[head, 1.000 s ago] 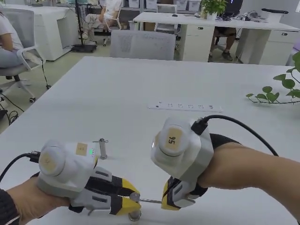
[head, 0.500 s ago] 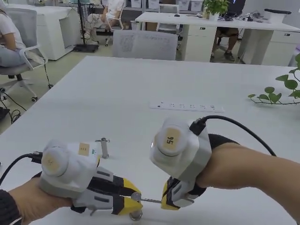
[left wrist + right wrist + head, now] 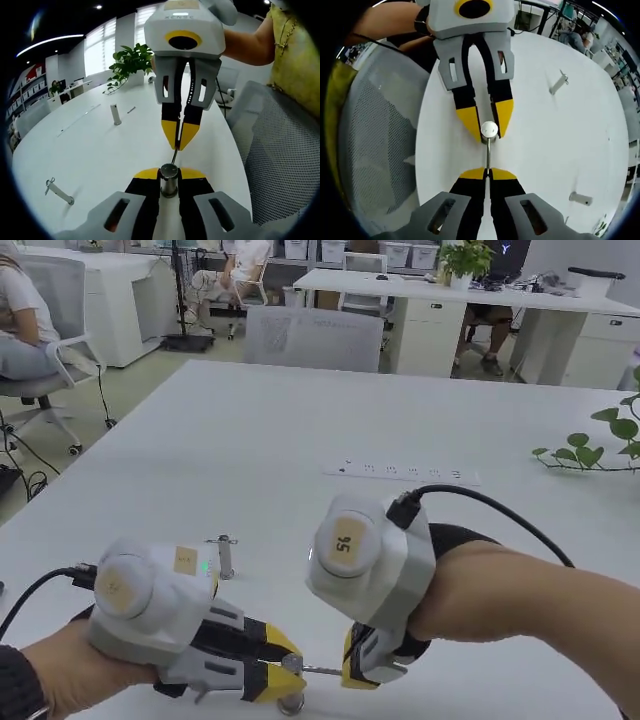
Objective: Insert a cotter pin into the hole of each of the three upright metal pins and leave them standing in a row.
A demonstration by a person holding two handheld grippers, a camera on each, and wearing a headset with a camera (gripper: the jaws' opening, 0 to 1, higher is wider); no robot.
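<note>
My left gripper (image 3: pixel 283 672) is shut on an upright metal pin (image 3: pixel 290 682) near the table's front edge; in the left gripper view the pin (image 3: pixel 169 180) stands between the yellow jaw tips. My right gripper (image 3: pixel 351 671) faces it, shut on a thin cotter pin (image 3: pixel 322 670) held level. The cotter pin's (image 3: pixel 488 152) tip meets the pin's head (image 3: pixel 489 129). A second metal pin (image 3: pixel 225 556), with a cotter pin through its top, stands upright behind the left gripper. A third bare pin (image 3: pixel 116 114) stands farther off, with a loose cotter pin (image 3: pixel 131 109) beside it.
A white power strip (image 3: pixel 400 472) lies across the middle of the white table (image 3: pixel 300 430). Plant leaves (image 3: pixel 590 452) reach in from the right edge. A mesh chair (image 3: pixel 315 337) stands at the far side, and people sit at desks beyond.
The head camera has shifted a little. Both grippers keep their hold and stay tip to tip at the pin.
</note>
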